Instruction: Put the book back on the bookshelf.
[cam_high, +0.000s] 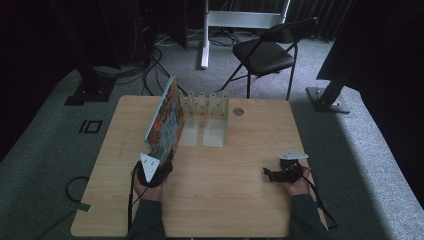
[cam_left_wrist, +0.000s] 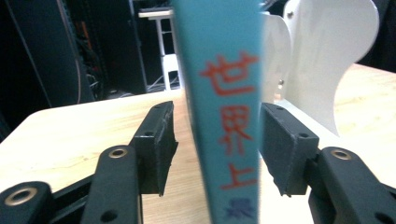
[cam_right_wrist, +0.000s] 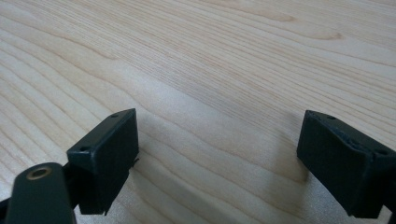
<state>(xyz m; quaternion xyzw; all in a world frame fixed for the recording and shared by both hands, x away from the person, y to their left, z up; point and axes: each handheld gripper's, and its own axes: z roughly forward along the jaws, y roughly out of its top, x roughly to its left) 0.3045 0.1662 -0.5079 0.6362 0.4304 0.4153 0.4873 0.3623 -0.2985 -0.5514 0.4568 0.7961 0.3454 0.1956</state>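
Black jaws of my left tool (cam_left_wrist: 215, 149) stand either side of a teal book spine (cam_left_wrist: 219, 107) printed with red characters, a gap showing on the left side, the right pad close against it or nearly so; I cannot tell whether it touches. Beneath everything, the wooden table (cam_high: 225, 195) spreads pale and wide. Standing on edge, the book (cam_high: 164, 120) rises straight ahead of my left tool (cam_high: 156, 169), its colourful cover tilted, its far end by the white metal bookends (cam_high: 207, 117). Well off to the right of that tool, my right tool (cam_high: 280, 172) rests low over bare wood, jaws (cam_right_wrist: 219, 158) spread wide apart with nothing between them.
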